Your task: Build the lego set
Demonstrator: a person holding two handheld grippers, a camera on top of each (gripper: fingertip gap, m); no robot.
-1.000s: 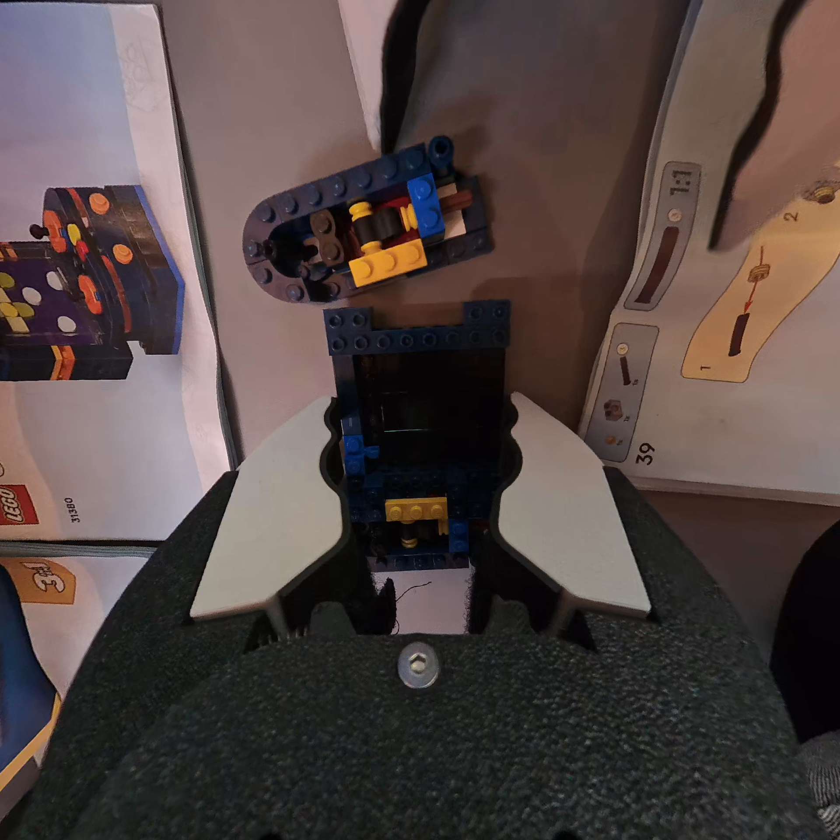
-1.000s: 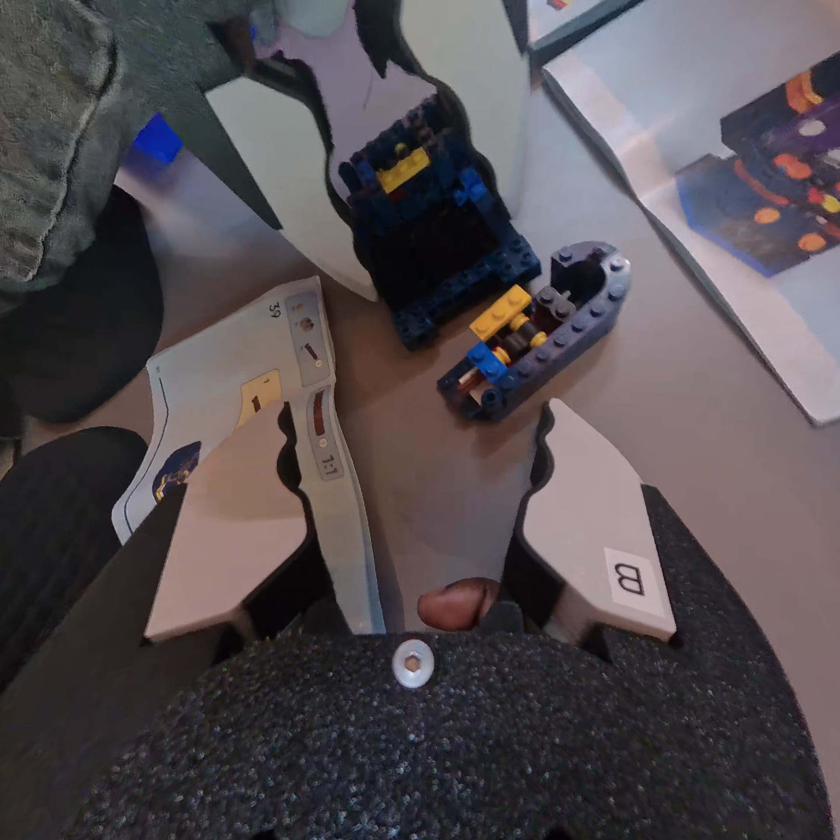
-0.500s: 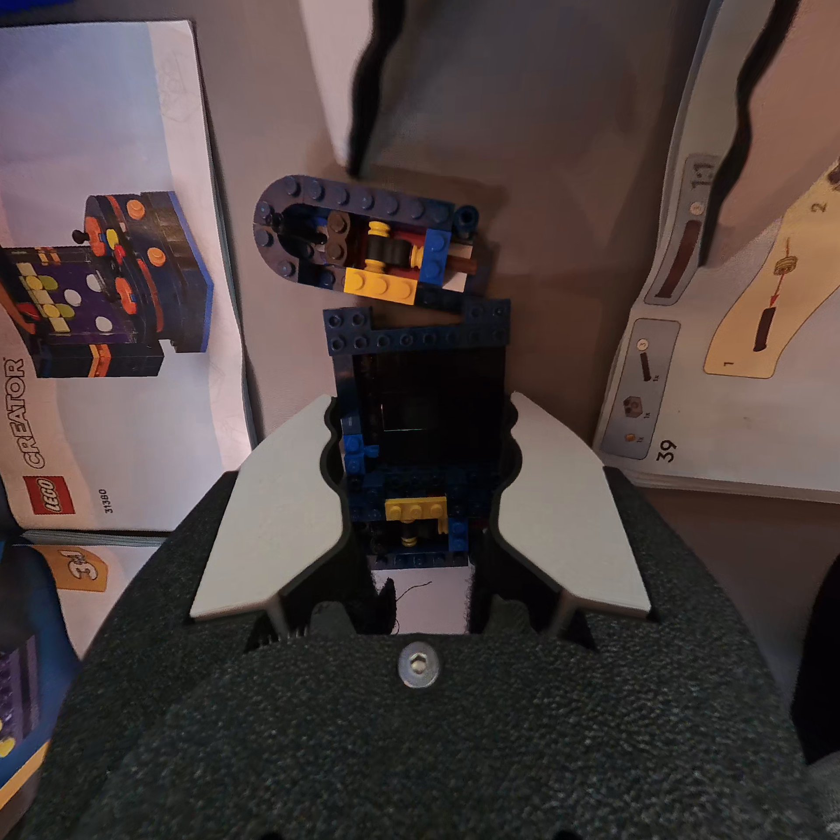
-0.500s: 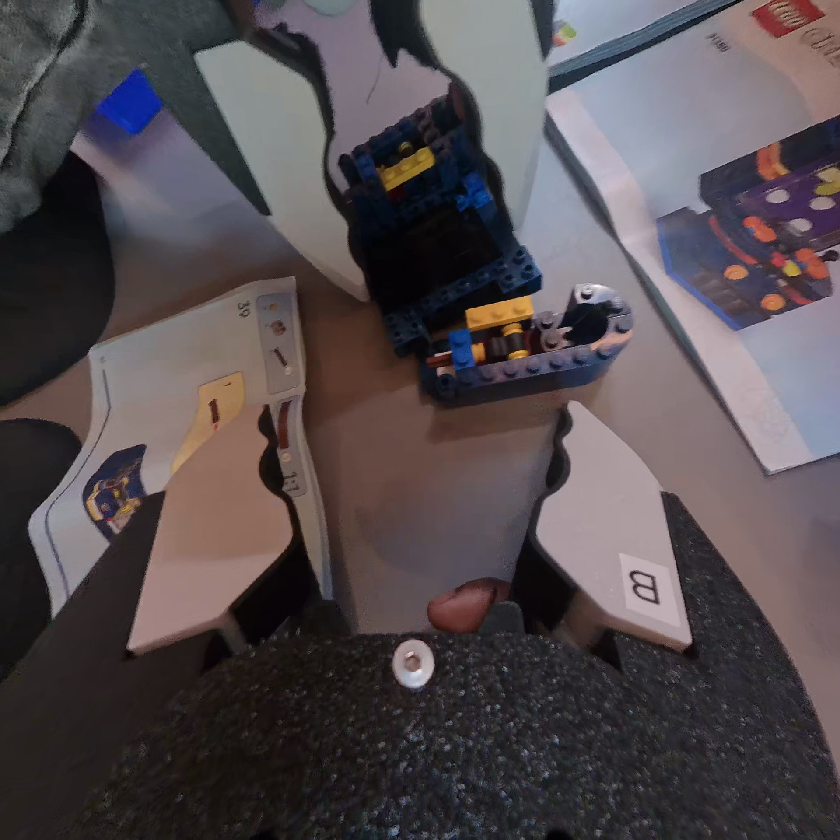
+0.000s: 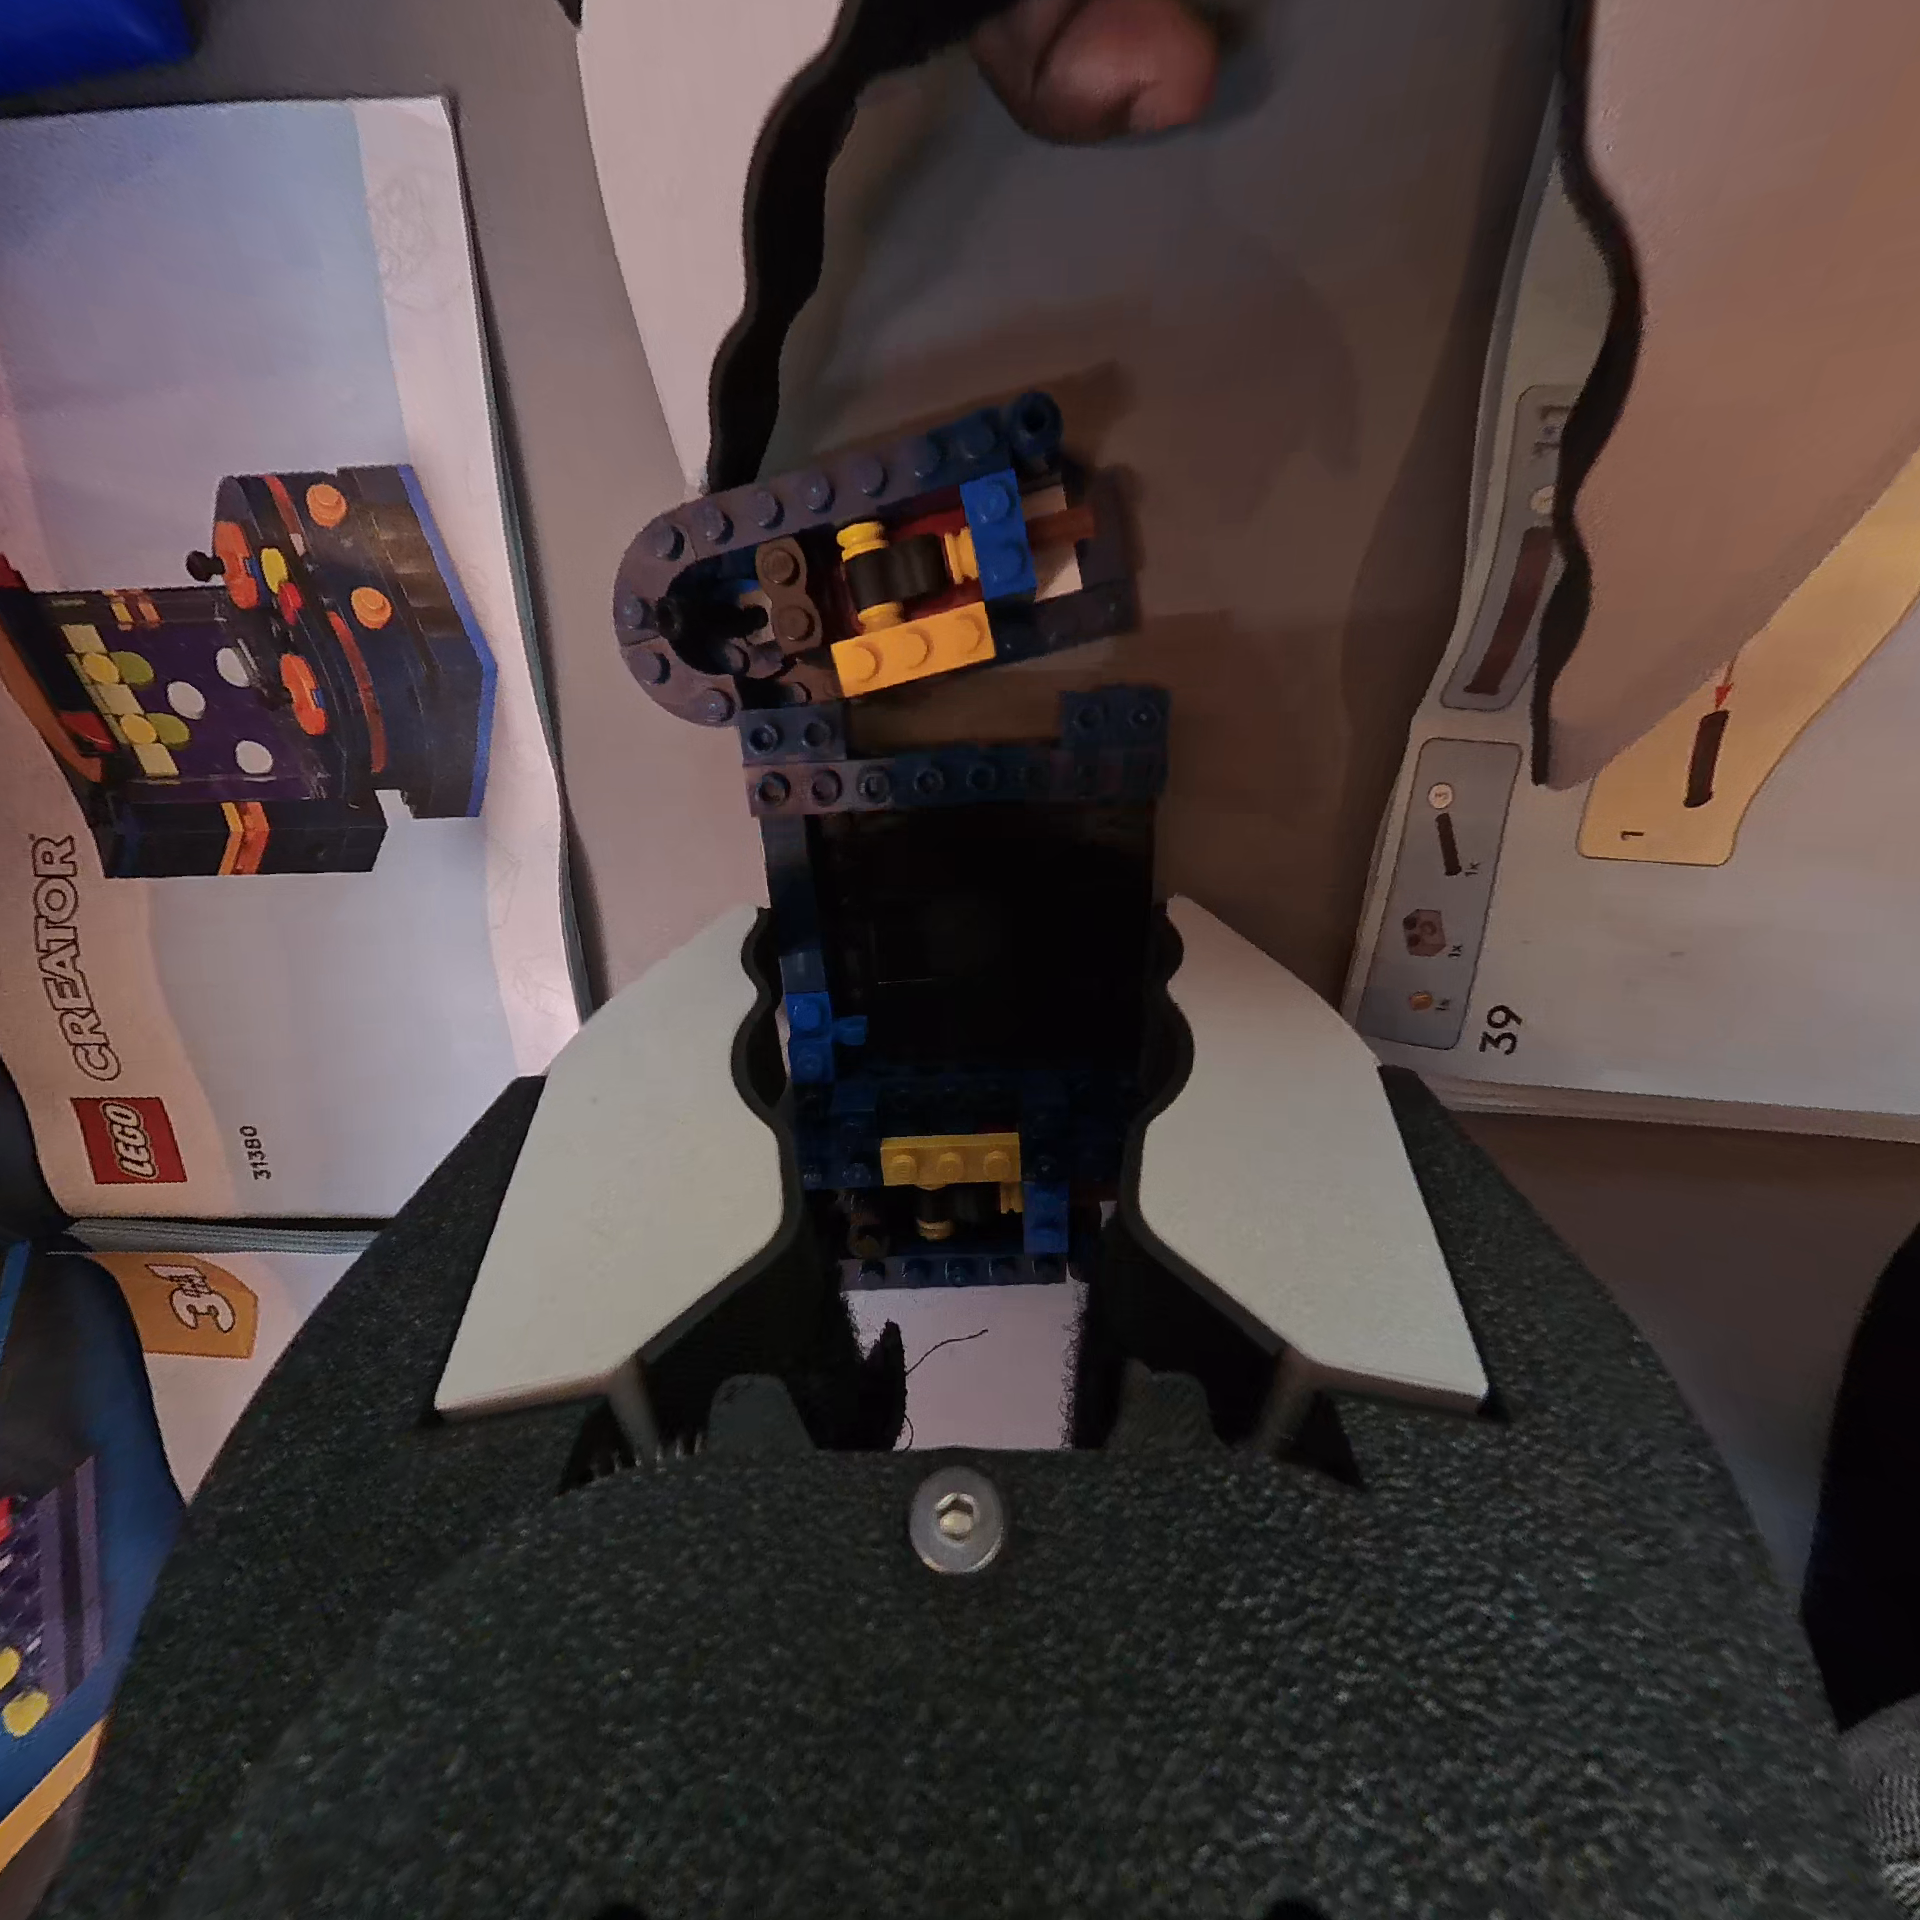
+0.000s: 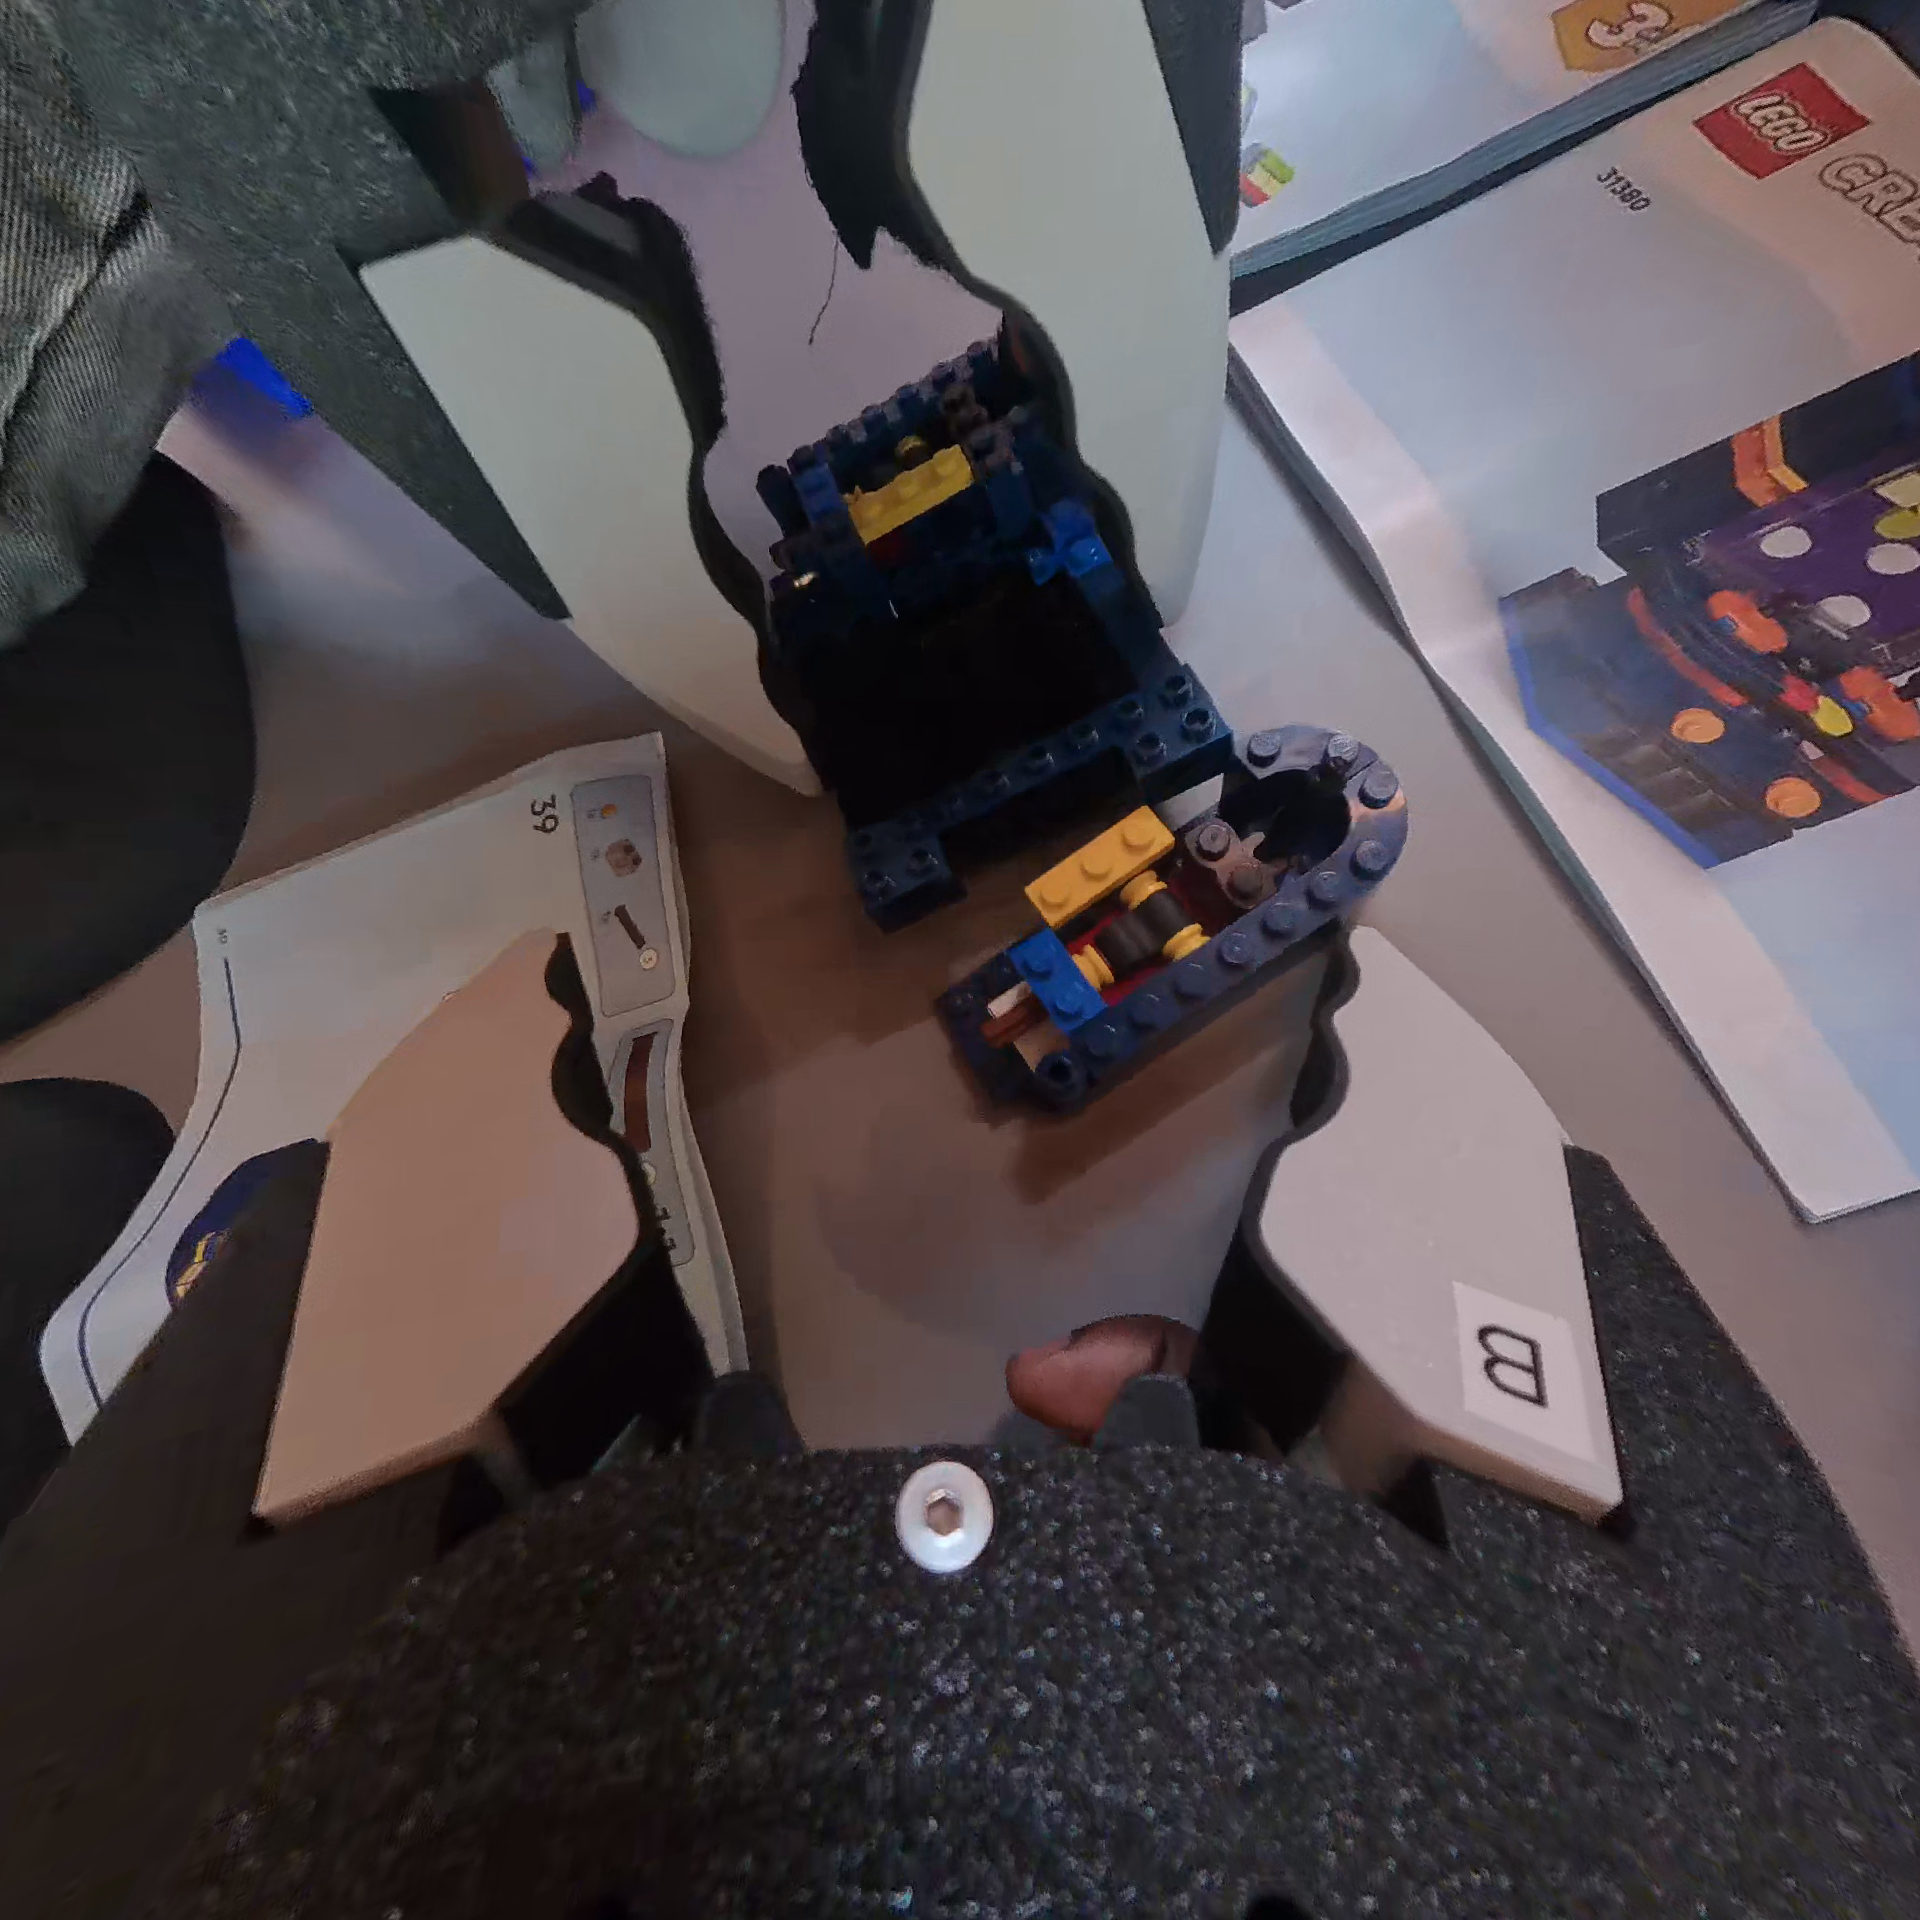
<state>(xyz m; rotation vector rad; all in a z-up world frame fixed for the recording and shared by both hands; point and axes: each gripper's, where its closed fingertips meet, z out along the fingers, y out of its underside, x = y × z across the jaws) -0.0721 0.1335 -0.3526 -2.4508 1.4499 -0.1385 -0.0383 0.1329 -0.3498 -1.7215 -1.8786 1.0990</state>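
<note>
Left gripper (image 5: pixel 961 925): jaws clamped on a dark blue brick frame (image 5: pixel 961 790), a pad pressing each flank; the frame's studded end juts past the tips at 12 o'clock

Right gripper (image 6: pixel 951 997): jaws wide apart, nothing between them, tips flanking a rounded dark blue brick assembly (image 6: pixel 1174 914) on the grey table (image 6: pixel 935 1226); its right fingertip (image 6: pixel 1340 966) is just beside the assembly's curved wall

Rounded assembly: touching the frame's far corner

Open instruction booklet (image 6: pixel 447 914): 9 o'clock of the right gripper

Closed instruction booklet (image 6: pixel 1558 468): 2 o'clock
</note>
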